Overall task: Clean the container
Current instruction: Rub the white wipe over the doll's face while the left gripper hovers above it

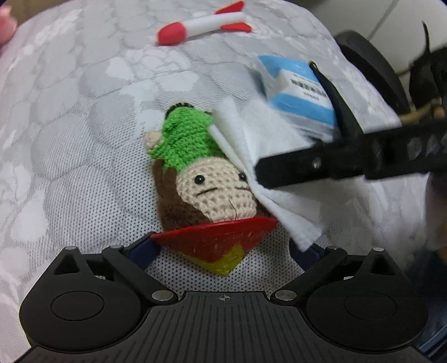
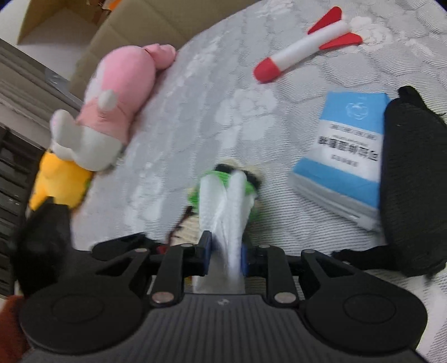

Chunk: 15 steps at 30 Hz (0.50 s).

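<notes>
The folded white wipe point(image 1: 279, 178) covers one side of the crocheted doll's beige face point(image 1: 218, 192); in the right wrist view motion blur smears both. The red cone-shaped container point(image 1: 215, 237) hides the doll's lower part. A pink plush toy point(image 1: 5, 22) is cut off by the frame's left edge
</notes>
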Each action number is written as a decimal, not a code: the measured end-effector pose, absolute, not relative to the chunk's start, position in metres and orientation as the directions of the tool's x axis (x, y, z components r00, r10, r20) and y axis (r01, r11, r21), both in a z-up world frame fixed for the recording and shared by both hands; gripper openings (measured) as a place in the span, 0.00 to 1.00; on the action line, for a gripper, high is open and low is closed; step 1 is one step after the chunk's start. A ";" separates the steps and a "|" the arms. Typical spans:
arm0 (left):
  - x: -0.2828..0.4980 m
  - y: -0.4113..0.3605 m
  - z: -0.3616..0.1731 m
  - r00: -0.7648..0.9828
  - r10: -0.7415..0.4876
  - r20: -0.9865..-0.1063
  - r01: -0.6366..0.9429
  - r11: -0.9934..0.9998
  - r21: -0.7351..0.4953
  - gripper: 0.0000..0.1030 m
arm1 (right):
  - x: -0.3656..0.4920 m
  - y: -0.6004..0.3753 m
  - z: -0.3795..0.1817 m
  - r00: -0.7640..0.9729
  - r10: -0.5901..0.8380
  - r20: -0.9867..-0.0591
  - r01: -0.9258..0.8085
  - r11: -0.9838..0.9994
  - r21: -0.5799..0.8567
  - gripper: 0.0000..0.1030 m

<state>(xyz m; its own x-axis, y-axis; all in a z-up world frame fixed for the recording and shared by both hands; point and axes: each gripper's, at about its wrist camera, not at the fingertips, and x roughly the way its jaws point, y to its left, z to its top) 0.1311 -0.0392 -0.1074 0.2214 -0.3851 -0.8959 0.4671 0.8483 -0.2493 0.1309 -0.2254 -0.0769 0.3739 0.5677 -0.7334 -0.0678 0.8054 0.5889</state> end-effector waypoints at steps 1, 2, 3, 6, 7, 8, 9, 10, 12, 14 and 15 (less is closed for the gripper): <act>0.132 -0.037 -0.107 0.214 -0.388 -0.896 0.443 0.856 -0.265 0.99 | 0.132 -0.225 -0.078 0.382 0.537 -0.752 -0.069 0.828 0.556 0.23; 0.133 -0.034 -0.107 0.208 -0.389 -0.897 0.419 0.864 -0.278 0.99 | 0.134 -0.225 -0.078 0.395 0.494 -0.774 -0.076 0.858 0.509 0.19; 0.133 -0.033 -0.107 0.201 -0.385 -0.901 0.396 0.873 -0.284 1.00 | 0.135 -0.224 -0.078 0.409 0.450 -0.794 -0.082 0.884 0.459 0.18; 0.134 -0.028 -0.109 0.181 -0.343 -0.922 0.341 0.901 -0.268 1.00 | 0.138 -0.224 -0.077 0.458 0.339 -0.821 -0.099 0.938 0.332 0.15; 0.133 -0.028 -0.110 0.177 -0.334 -0.926 0.334 0.905 -0.262 1.00 | 0.139 -0.228 -0.078 0.455 0.376 -0.807 -0.086 0.921 0.380 0.12; 0.133 -0.028 -0.110 0.174 -0.330 -0.928 0.336 0.906 -0.259 1.00 | 0.140 -0.234 -0.079 0.442 0.444 -0.779 -0.061 0.882 0.468 0.12; 0.134 -0.029 -0.111 0.171 -0.327 -0.929 0.339 0.905 -0.256 1.00 | 0.141 -0.240 -0.080 0.429 0.508 -0.747 -0.036 0.836 0.548 0.12; 0.134 -0.031 -0.111 0.169 -0.325 -0.931 0.342 0.905 -0.254 1.00 | 0.140 -0.245 -0.081 0.416 0.565 -0.712 -0.013 0.787 0.617 0.15; 0.135 -0.034 -0.113 0.165 -0.313 -0.935 0.360 0.902 -0.239 1.00 | 0.137 -0.246 -0.076 0.427 0.582 -0.692 -0.024 0.772 0.635 0.26; 0.134 -0.038 -0.115 0.162 -0.299 -0.941 0.385 0.897 -0.219 1.00 | 0.131 -0.238 -0.065 0.460 0.519 -0.720 -0.085 0.833 0.546 0.60; 0.133 -0.041 -0.116 0.161 -0.289 -0.944 0.403 0.892 -0.205 1.00 | 0.129 -0.236 -0.063 0.466 0.519 -0.716 -0.103 0.836 0.539 0.60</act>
<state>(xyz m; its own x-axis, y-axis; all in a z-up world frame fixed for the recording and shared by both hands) 0.1332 -0.0412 -0.1161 0.1612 -0.2891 -0.9436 0.4025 0.8922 -0.2046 0.1293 -0.2357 -0.0630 0.4662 0.5190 -0.7165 -0.1027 0.8361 0.5388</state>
